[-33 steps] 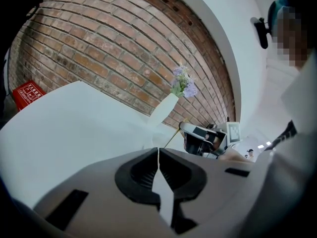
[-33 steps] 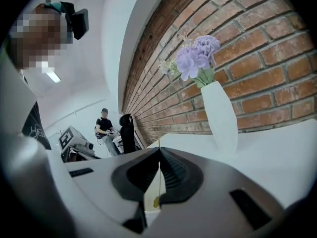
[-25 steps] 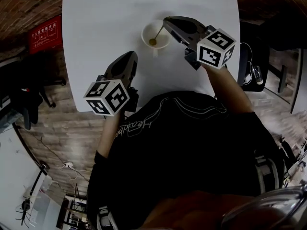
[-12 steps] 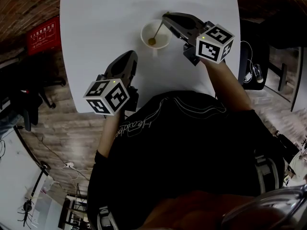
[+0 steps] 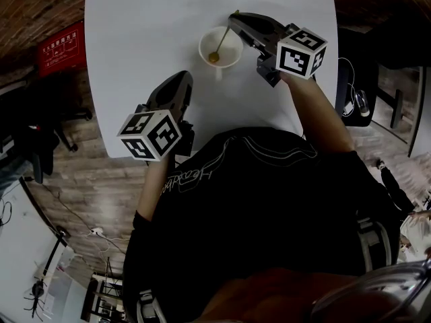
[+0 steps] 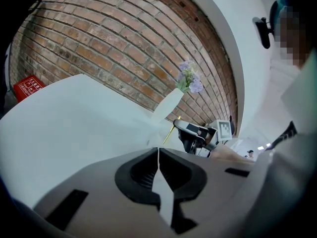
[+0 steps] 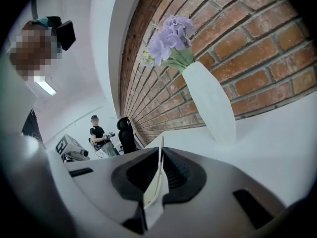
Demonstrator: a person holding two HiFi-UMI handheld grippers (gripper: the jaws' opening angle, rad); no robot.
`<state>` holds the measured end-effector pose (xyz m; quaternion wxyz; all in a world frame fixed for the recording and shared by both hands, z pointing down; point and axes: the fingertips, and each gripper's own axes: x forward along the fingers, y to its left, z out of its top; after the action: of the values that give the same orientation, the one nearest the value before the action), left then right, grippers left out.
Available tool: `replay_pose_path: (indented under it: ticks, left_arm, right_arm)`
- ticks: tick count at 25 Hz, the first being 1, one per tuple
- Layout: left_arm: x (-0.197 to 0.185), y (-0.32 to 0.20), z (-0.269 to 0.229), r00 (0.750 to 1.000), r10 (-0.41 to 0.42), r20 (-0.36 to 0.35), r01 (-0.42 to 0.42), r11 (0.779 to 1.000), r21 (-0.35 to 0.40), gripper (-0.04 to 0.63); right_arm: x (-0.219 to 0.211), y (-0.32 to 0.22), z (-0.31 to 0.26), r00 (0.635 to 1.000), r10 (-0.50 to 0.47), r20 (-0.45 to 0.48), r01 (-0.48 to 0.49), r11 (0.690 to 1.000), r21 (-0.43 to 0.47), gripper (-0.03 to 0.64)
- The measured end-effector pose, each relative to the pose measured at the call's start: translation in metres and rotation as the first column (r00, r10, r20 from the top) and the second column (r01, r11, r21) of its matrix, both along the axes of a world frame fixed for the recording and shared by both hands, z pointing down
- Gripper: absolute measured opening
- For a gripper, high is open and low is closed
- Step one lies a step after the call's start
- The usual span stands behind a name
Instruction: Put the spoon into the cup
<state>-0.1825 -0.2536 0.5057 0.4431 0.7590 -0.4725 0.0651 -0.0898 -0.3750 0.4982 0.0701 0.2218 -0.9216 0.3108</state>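
Right tool (image 5: 234, 17) has edged slightly farther across the counter (image 5: 141, 32) and rolled a little, its marker cube turning with it; the left tool (image 5: 180, 81) has kept its place near the counter's front edge. The right tool is clamped on the top of the spoon (image 5: 221, 44), whose bowl end sits down inside the white cup (image 5: 205, 46), the handle leaning towards the tool. The left tool's jaws are pressed together with nothing between them, apart from the cup
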Motion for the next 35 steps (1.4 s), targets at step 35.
replay_pose_path:
  ticks: [35]
  left_arm:
    - [0.033,0.087,-0.103,0.999,0.014,0.042,-0.024,0.971,0.237,0.009]
  right_arm:
    - [0.055,0.168,-0.122,0.984,-0.023,0.176,-0.001,0.991,0.134,-0.003]
